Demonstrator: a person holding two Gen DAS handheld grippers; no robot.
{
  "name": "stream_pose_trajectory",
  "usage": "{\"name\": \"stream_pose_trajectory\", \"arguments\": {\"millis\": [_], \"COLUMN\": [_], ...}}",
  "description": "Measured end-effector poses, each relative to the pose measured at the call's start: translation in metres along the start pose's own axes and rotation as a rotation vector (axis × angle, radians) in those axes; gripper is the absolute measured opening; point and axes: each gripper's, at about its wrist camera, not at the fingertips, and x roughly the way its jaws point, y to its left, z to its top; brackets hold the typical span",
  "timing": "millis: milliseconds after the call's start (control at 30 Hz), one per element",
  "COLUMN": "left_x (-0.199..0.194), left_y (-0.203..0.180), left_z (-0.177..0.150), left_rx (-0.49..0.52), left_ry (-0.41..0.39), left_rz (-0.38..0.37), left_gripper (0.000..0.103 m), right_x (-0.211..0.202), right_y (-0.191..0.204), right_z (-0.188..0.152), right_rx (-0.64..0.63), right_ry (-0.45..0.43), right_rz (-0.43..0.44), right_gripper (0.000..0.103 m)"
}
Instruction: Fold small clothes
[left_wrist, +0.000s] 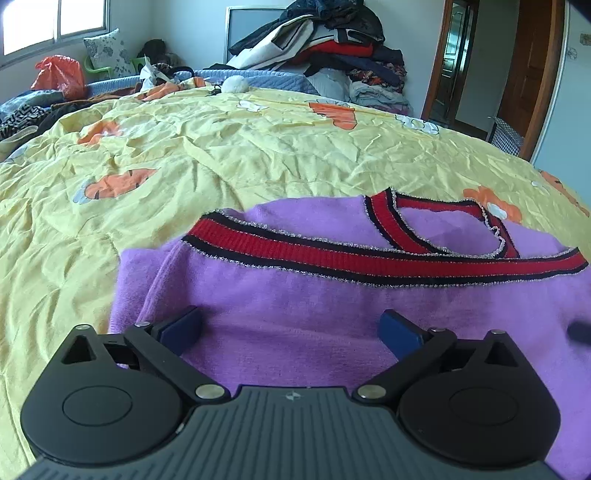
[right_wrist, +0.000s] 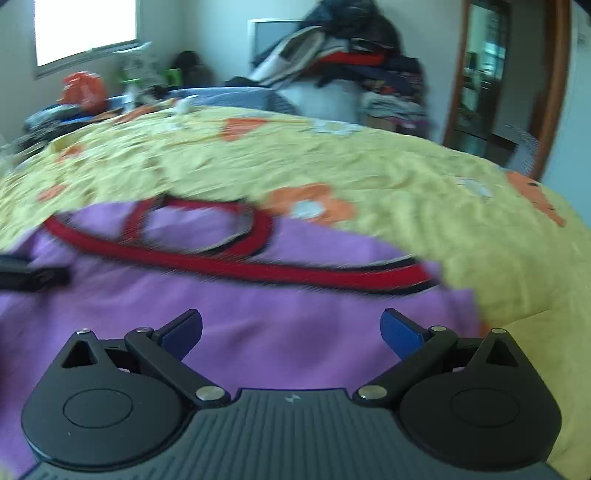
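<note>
Left gripper (left_wrist: 290, 330) hangs with jaws spread wide, holding nothing, over a purple top (left_wrist: 332, 317) lying directly beneath and ahead of it on a yellow bedspread (left_wrist: 184, 155). Beyond the fingers, the red-striped hem (left_wrist: 369, 260) is doubled up over the neckline, so one fold looks done.

Right gripper (right_wrist: 291, 332), in a blurred view, is likewise wide apart and empty above the same top (right_wrist: 258, 325), whose right edge lies just past its right finger. Side folds seem left.
</note>
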Motion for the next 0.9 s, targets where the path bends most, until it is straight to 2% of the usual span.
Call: {"name": "stream_pose_trajectory", "arguments": {"millis": [67,133,233,300,367,500,567,633,667,733,800,867,900], "left_x": [0.0,0.0,0.0,0.0,0.0,0.0,0.0,0.001,0.002,-0.002,-0.018,-0.044,-0.056], "left_y": [0.0,0.0,0.0,0.0,0.0,0.0,0.0,-0.001,-0.001,0.002,0.005,0.004,-0.001], "left_z": [0.0,-0.001,-0.001,0.0,0.0,0.0,0.0,0.0,0.001,0.005,0.004,-0.004,-0.012], "left_rx": [-0.002,-0.001,0.001,0.004,0.004,0.014,0.021,0.029,0.032,0.017,-0.019,-0.041,-0.026], "left_ry": [-0.001,-0.002,-0.002,0.0,0.0,0.001,0.001,0.004,0.007,0.026,0.032,0.009,-0.006], "left_rz": [-0.001,-0.004,-0.002,0.0,-0.001,0.004,0.004,0.006,0.005,-0.01,-0.031,-0.13,-0.145], "left_gripper": [0.103,0.103,0.103,0.103,0.103,0.103,0.103,0.103,0.103,0.102,0.095,0.099,0.1], "right_x": [0.013,0.024,0.031,0.022,0.001,-0.025,-0.023,-0.014,-0.018,-0.024,-0.045,-0.063,-0.066], "right_y": [0.008,-0.006,-0.017,-0.011,0.007,0.053,0.079,0.102,0.108,0.102,0.094,0.097,0.099], "right_z": [-0.006,-0.006,0.005,0.01,0.007,-0.011,-0.025,-0.042,-0.049,-0.045,-0.049,-0.063,-0.07], "right_rx": [-0.05,0.016,0.059,0.086,0.069,0.07,0.032,-0.054,-0.086,-0.029,0.022,0.028,0.028], "right_ry": [0.039,0.034,0.05,0.059,0.019,0.016,0.036,0.053,-0.003,0.038,0.004,-0.012,-0.004], "right_rz": [-0.038,-0.012,-0.054,-0.056,-0.011,0.098,0.101,0.04,0.019,0.027,0.009,0.012,0.022], "right_gripper": [0.103,0.103,0.103,0.103,0.103,0.103,0.103,0.103,0.103,0.103,0.103,0.103,0.103]}}
